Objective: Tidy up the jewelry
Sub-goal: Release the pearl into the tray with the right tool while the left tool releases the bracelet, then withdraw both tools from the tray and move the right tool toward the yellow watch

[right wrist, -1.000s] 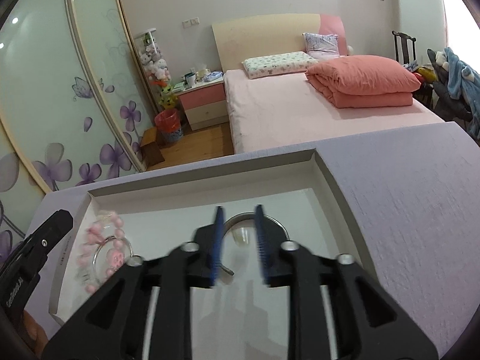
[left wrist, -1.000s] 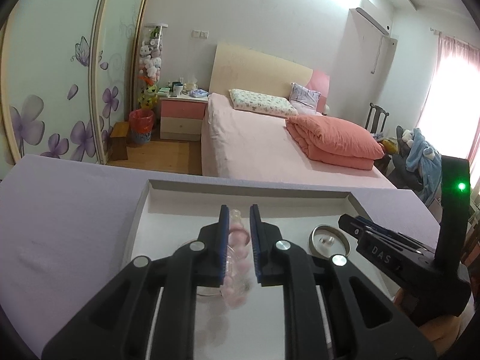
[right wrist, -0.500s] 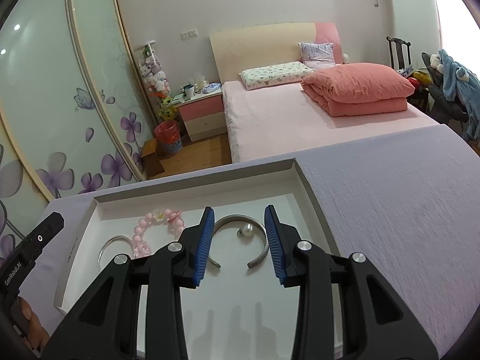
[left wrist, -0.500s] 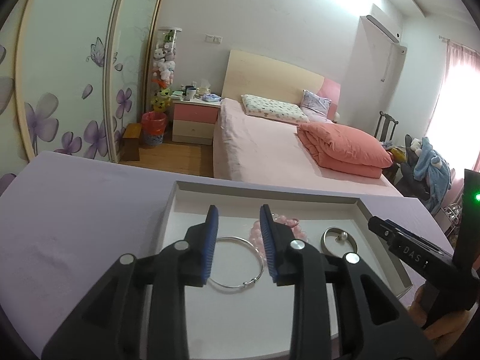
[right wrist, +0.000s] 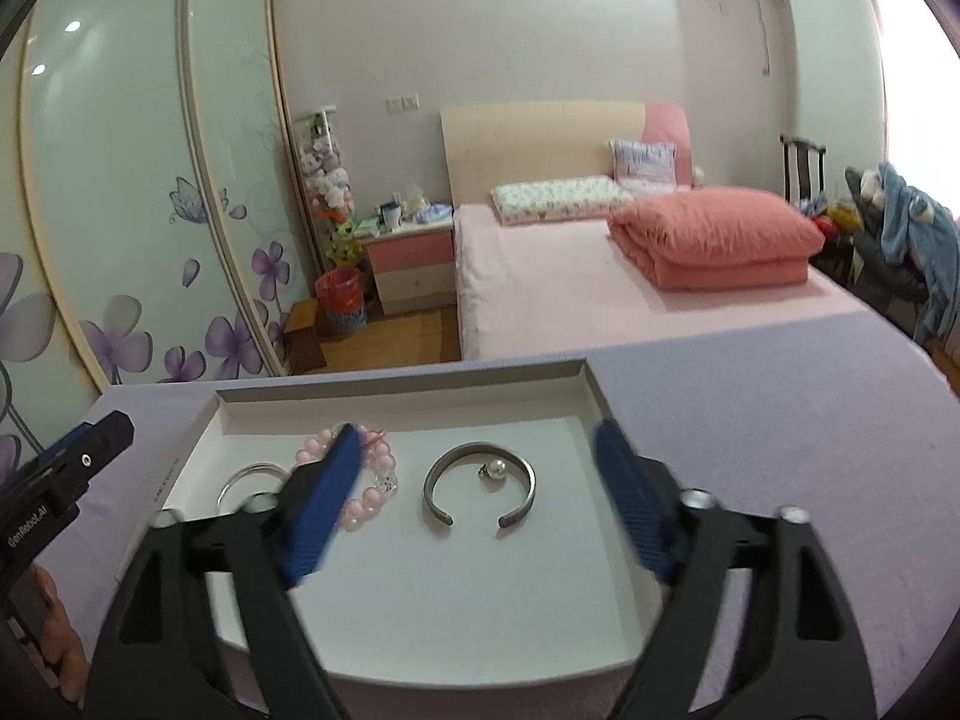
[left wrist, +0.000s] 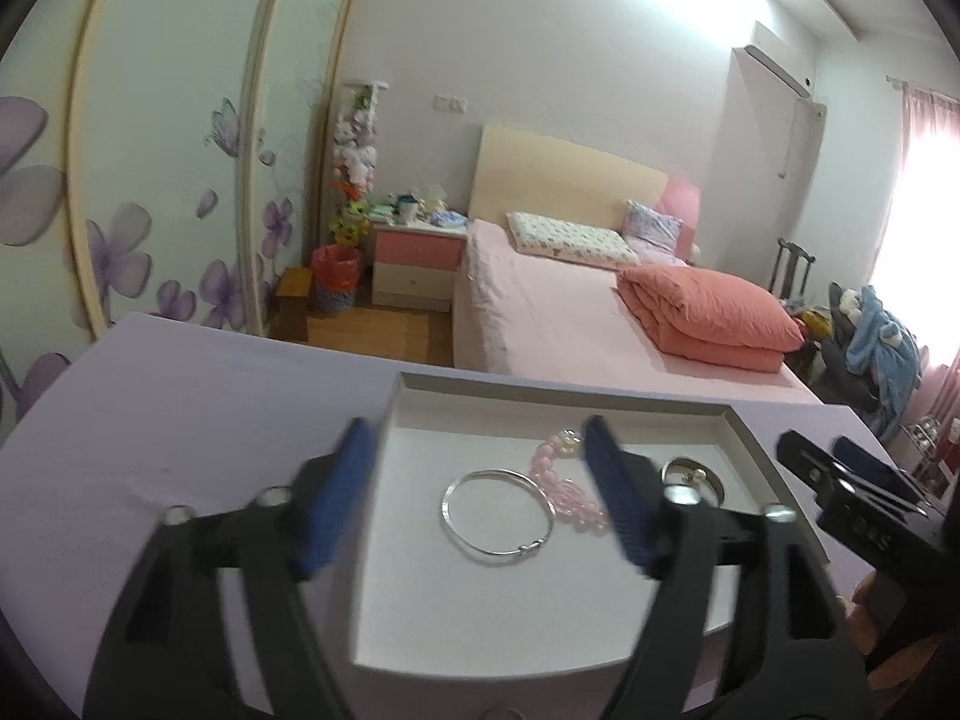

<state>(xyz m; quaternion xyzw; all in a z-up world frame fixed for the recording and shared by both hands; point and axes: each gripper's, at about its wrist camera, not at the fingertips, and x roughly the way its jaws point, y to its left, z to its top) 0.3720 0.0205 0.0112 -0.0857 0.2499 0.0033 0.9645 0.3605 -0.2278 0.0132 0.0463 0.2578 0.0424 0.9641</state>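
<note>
Both grippers, left (left wrist: 480,501) and right (right wrist: 480,501), have just sprung open empty above the white tray (right wrist: 396,387), where thin bangle (left wrist: 498,513), pink bead bracelet (right wrist: 375,495) and cuff (right wrist: 480,489) lie close together, so a careless regrasp could snag two.

Bright window (left wrist: 936,228) glare at right – fisheye-bent edges, blurred moving fingers (left wrist: 336,498)
</note>
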